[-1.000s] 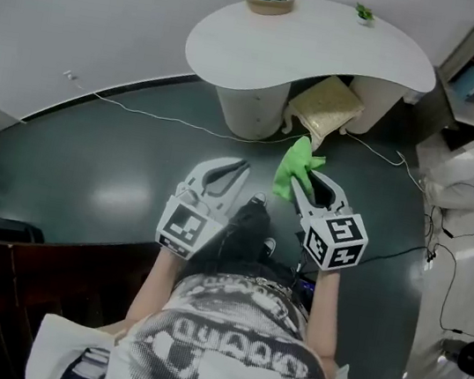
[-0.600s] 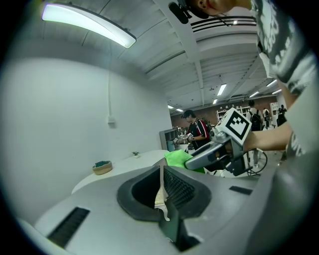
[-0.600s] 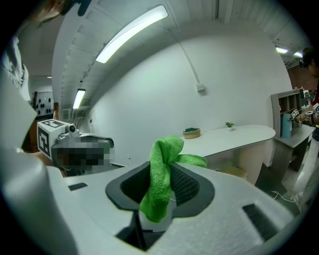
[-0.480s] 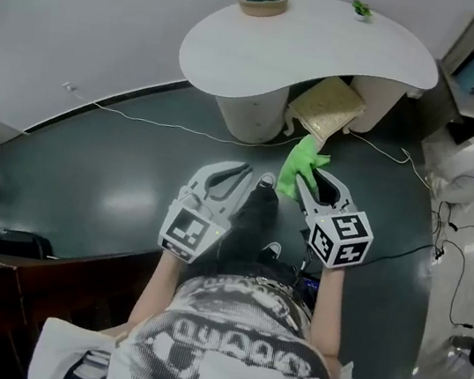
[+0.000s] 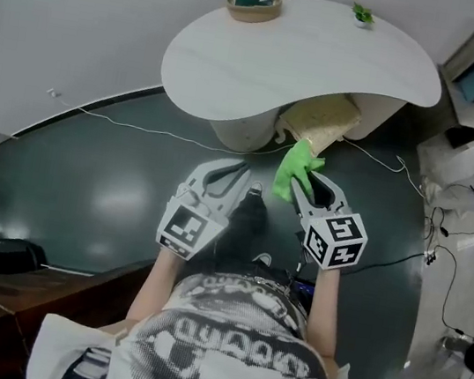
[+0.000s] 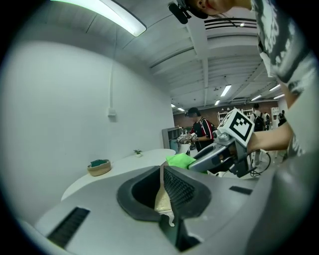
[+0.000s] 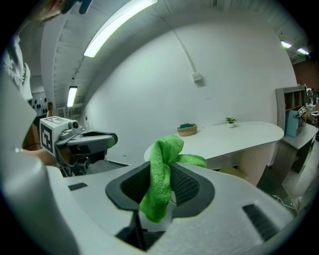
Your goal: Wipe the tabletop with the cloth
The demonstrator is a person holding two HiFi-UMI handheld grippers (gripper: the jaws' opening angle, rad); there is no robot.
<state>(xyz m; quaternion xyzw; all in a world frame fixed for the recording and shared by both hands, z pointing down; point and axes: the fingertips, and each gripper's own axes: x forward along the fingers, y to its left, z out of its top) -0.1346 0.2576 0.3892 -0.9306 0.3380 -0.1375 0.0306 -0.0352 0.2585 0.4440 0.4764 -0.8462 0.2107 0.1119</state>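
1. A curved white table [image 5: 329, 60] stands on a dark floor [image 5: 86, 187], with a basket [image 5: 254, 3] near its far edge.
2. The right gripper [image 5: 307, 185] is clamped on the green cloth [image 5: 292, 168], held in the air short of the table.
3. The left gripper [image 5: 237, 168] hangs beside it, jaws together and empty.

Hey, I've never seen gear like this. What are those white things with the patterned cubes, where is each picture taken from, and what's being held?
No robot here: a person holds two hand tools, each with two jaws. One picture comes from a camera on the person's head, looking down; the other two cameras ride on the tools. The right gripper is shut on a green cloth. The left gripper is shut and empty. Ahead stands a white table bearing a small basket and a tiny plant.
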